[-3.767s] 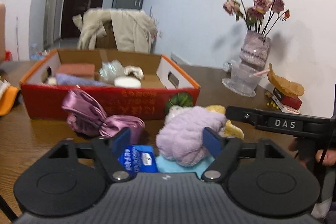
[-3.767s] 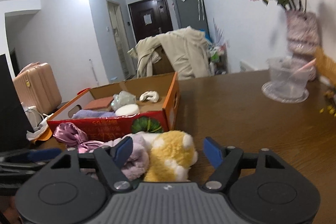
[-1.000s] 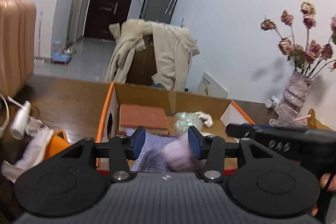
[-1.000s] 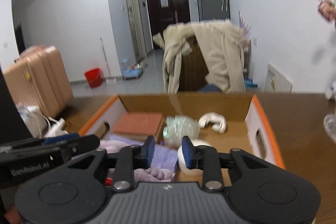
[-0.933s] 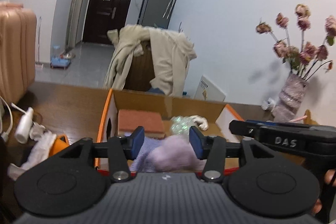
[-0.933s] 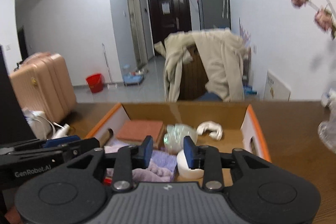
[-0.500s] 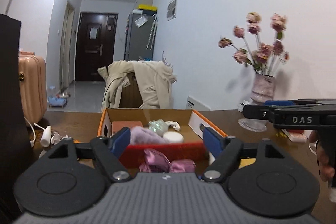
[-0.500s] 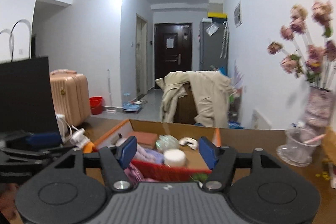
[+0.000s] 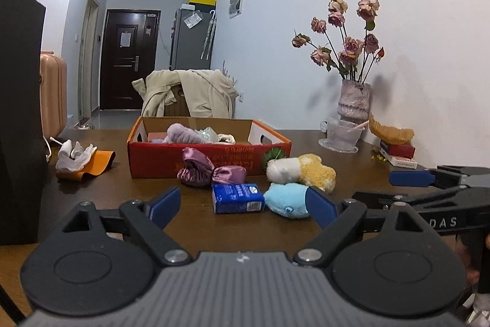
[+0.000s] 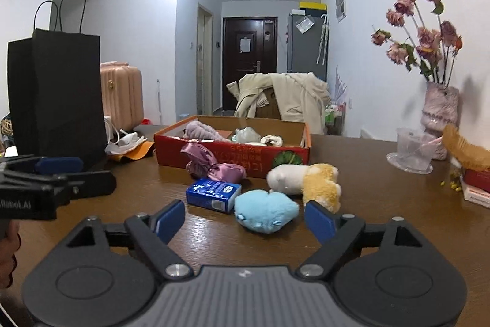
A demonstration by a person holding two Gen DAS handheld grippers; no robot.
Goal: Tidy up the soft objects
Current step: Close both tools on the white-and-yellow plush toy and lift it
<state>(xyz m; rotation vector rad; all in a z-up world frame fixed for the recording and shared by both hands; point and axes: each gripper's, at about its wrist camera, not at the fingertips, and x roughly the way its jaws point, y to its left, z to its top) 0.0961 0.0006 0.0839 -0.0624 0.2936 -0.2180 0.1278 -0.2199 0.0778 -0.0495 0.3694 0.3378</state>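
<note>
Reaching next for the fluffy light-blue plush toy (image 10: 265, 211) on the brown wooden worktop (image 10: 382, 204) suits the right hand-held gripper (image 10: 245, 222); both jaws, just opened wide, hold nothing, like the left hand-held gripper (image 9: 242, 206). Pinch mid-body, then carry it to the red cardboard box (image 10: 232, 153).

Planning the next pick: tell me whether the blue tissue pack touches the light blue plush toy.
Cannot tell. In the right wrist view the blue tissue pack and the light blue plush toy overlap with no visible gap; the left wrist view is equally unclear.
</note>
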